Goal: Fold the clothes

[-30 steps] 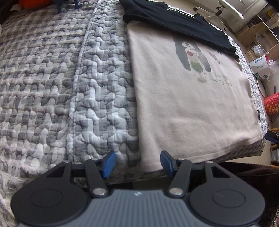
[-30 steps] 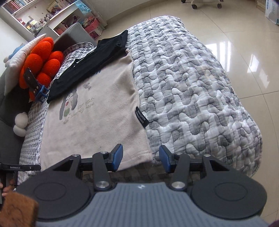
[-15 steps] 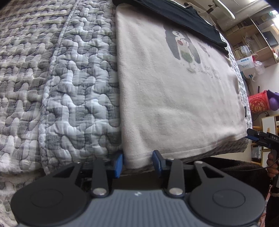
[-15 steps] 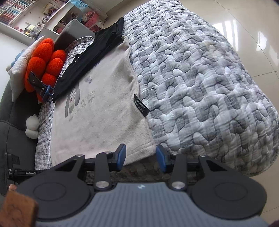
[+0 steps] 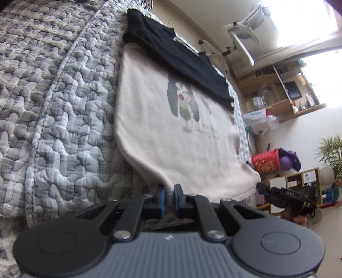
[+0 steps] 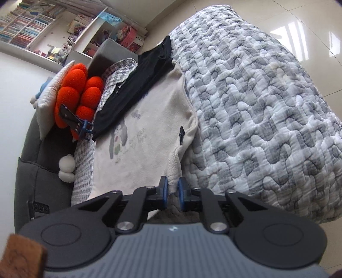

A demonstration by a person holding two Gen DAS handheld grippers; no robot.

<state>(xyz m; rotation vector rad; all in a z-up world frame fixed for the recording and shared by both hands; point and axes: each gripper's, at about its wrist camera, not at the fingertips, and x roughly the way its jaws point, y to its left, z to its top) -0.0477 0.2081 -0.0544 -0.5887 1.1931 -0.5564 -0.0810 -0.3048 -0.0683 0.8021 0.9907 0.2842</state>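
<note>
The shirt (image 5: 162,136) hem is being pinched as both tongs (image 5: 168,197) (image 6: 172,193) close; thin corner bites could slip when lifted.

A bed under a grey quilt (image 6: 267,102) fills most of both views. Glossy pale floor tiles (image 6: 303,27) reflect window light. White bookshelves (image 6: 32,27) line the far wall, with an orange cushion (image 6: 79,94) and a white pillow (image 6: 51,89) on a dark sofa (image 6: 32,171). Opposite: wooden shelves (image 5: 284,94), a red box (image 5: 267,163), a potted plant (image 5: 331,149), a white chair (image 5: 241,38), and a bright window (image 5: 303,19).
</note>
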